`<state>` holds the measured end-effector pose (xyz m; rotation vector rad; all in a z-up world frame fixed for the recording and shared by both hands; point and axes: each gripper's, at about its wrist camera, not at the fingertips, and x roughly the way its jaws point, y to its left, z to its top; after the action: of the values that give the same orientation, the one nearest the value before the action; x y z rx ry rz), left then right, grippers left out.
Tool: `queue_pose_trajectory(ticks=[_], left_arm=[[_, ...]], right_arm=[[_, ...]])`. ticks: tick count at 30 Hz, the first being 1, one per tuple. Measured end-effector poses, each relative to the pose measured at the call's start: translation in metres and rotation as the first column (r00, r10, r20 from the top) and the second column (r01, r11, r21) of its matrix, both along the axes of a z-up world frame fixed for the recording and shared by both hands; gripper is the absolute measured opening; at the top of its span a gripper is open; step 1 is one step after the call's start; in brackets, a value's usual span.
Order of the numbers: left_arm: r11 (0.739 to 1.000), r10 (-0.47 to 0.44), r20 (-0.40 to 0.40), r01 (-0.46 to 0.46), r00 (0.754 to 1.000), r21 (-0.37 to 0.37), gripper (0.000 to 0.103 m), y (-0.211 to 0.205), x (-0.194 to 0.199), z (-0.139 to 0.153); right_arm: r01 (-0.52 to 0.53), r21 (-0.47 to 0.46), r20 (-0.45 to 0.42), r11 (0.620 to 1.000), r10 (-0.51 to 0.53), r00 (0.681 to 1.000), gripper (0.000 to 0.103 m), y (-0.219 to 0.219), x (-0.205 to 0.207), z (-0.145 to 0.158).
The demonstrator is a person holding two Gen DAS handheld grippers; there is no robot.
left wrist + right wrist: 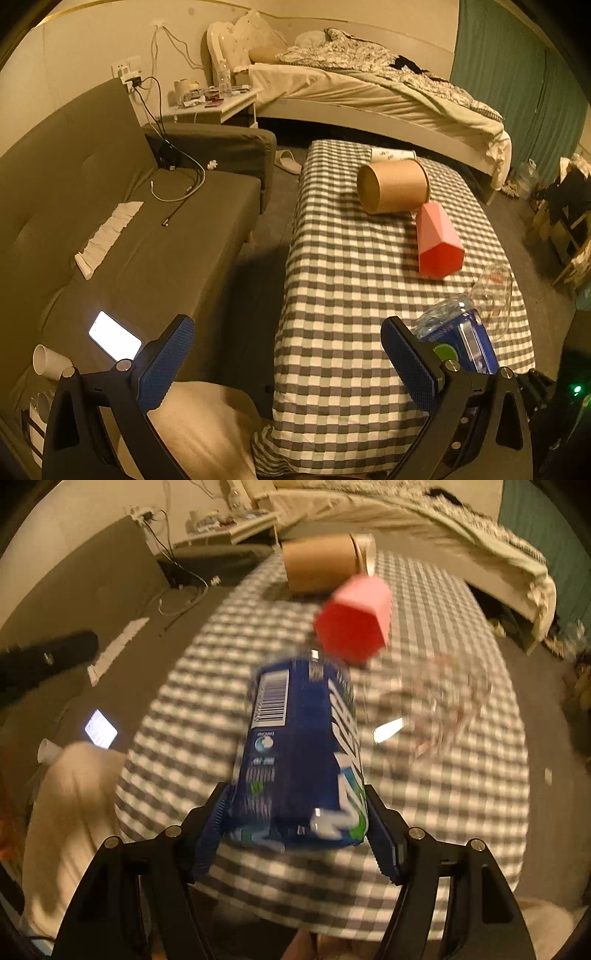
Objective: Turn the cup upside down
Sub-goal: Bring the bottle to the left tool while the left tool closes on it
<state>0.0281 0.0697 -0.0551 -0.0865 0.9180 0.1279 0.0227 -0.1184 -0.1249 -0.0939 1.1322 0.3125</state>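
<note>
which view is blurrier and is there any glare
Right wrist view: motion-blurred, checkered tablecloth smeared, clear glass nearly lost, bottle sharper. Left wrist view: crisp, warm dim light; the phone screen is blown out white.

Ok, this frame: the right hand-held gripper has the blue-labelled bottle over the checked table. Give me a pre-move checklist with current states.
1. Right hand-held gripper shut on the bottle: ok; both fingers press its label.
2. Left hand-held gripper free: ok; open, holding nothing.
3. Bottle's facing, cap or base forward: cannot tell; far end blurred.
4. Landing spot on the table near the bottle: ok; bare checked cloth ahead.
5. Clearance from the glass: not ok; it stands close on the right.
6. Pink cup and brown tub out of the way: ok; both lie on their sides farther back.
</note>
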Motion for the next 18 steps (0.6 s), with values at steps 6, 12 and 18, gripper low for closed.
queue_pose_trajectory(ticks=[6,12,18], left_arm=[[1.000,-0.017,-0.035,0.018,0.999,0.001,0.103,-0.009,0.002,-0.006],[0.999,-0.050,-0.078,0.050,0.996,0.003,0.103,-0.027,0.009,-0.006],[0.995,-0.101,-0.117,0.099,0.988,-0.021,0.103,-0.068,0.026,-0.003]], right_arm=[[0.034,0.042,-0.060,0.999,-0.031,0.998,0.079,-0.014,-0.003,-0.011],[0.097,0.135,-0.053,0.986,-0.090,0.995,0.092,-0.052,-0.007,0.025],[0.122,-0.025,-0.046,0.992,-0.123,0.991,0.093,-0.092,0.000,0.043]])
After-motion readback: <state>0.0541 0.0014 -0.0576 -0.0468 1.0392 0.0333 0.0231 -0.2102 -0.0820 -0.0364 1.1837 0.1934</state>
